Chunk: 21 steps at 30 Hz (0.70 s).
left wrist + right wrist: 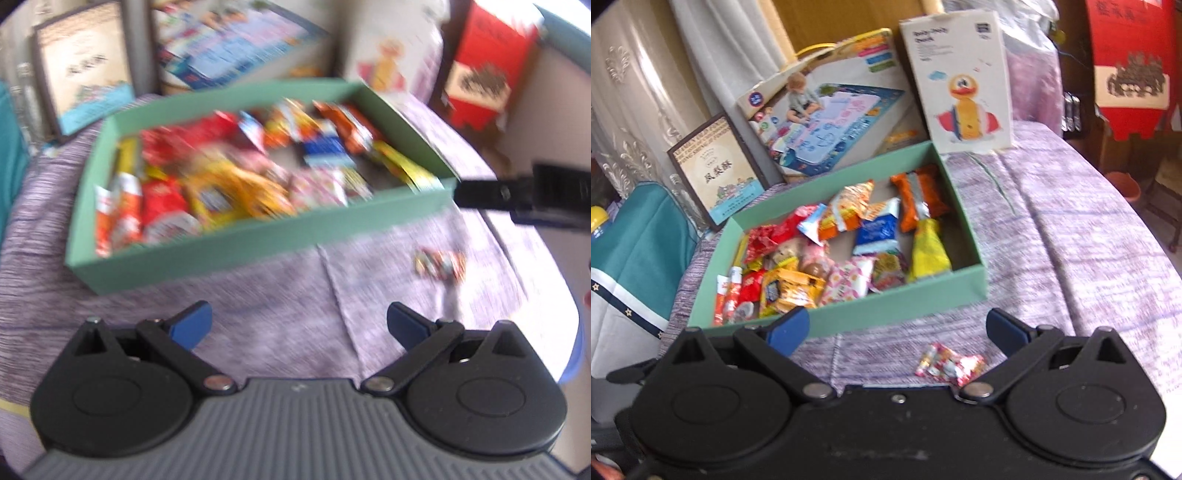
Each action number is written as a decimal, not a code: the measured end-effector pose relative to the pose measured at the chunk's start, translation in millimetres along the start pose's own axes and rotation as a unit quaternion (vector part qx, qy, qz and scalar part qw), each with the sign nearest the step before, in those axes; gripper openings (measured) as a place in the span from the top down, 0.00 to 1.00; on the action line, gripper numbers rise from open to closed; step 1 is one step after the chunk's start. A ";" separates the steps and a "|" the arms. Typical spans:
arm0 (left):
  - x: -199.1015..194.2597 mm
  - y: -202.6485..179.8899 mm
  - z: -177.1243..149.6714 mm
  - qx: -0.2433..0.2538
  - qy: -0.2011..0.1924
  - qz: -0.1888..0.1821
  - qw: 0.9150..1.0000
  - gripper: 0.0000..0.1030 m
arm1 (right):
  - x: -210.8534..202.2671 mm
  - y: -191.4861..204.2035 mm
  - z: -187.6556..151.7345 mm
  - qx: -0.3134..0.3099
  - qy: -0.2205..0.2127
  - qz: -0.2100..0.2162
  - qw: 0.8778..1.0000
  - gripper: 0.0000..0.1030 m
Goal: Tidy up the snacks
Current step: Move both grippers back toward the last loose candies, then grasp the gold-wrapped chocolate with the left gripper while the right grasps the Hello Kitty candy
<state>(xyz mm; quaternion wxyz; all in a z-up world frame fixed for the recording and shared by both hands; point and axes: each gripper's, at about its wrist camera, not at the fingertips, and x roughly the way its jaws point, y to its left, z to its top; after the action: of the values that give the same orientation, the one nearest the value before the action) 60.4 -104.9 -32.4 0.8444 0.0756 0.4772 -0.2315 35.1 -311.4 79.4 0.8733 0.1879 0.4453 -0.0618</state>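
- While both grippers hang above the purple-grey tablecloth (1071, 229), neither one holds anything.
- Left gripper (299, 325): blue-tipped fingers (194, 325) spread wide apart, nothing between them, only bare cloth beneath. The left wrist view is blurred.
- Right gripper (897, 330): fingers (1006, 328) likewise wide apart and empty. Its left fingertip overlaps the near wall of the box in the picture; contact cannot be judged.
- In the left wrist view, the black body of the right gripper enters from the right edge, near the box's right front corner.
- Green box (849, 317): open-topped, shallow, sitting on the cloth ahead of both grippers.
- Box contents: a loose pile of wrapped snacks (834, 254), among them an orange packet (918, 195) at the far right, a blue and white packet (877, 230) near the middle, a yellow packet (929, 251) against the right wall, and red wrappers at the left.
- Loose snack (949, 363): a small pink, white and red wrapper lying on the cloth outside the box, in front of its near wall, just ahead of the right gripper and towards its right finger.
- Behind the box: a framed card (718, 173), a play-mat box (827, 107) and a white duck-print box (960, 81), all propped upright or leaning.
- Red hanging (1130, 66) at far right.
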 end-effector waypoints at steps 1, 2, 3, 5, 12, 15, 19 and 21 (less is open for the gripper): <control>3.3 -7.9 -4.2 0.009 0.007 -0.006 1.000 0.00 | -1.2 -5.5 -5.0 0.005 0.001 -0.002 1.000 0.00; 6.3 -14.9 -7.5 0.019 0.014 -0.012 1.000 0.00 | -1.8 -11.1 -10.7 0.010 0.002 -0.004 1.000 0.00; 8.9 -21.6 -10.5 0.030 0.020 -0.018 0.999 0.00 | -2.4 -15.9 -15.7 0.015 0.004 -0.005 1.000 0.00; 13.0 -34.7 -16.0 0.055 0.028 -0.028 0.998 0.01 | -1.9 -25.6 -23.8 0.021 0.010 -0.005 1.000 0.00; 25.2 -62.4 -29.0 0.116 0.050 -0.048 0.991 0.16 | -0.6 -45.1 -37.2 0.031 0.011 0.001 0.999 0.00; 32.3 -68.3 -34.2 0.136 0.061 -0.051 0.988 0.31 | 4.8 -46.2 -37.9 0.030 0.014 0.006 0.999 0.06; 30.5 -69.0 -34.5 0.143 0.038 -0.033 0.988 0.61 | 11.4 -42.4 -38.8 0.015 0.017 0.016 1.000 0.15; 33.5 -54.9 -25.7 0.103 0.035 -0.017 0.994 0.61 | 15.1 -38.5 -37.5 0.002 0.019 0.023 1.000 0.18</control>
<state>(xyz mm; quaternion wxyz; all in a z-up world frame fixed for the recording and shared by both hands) 29.8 -155.0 -69.2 0.8107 0.1626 0.4814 -0.2909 5.2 -331.6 36.8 0.8658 0.2006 0.4568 -0.0388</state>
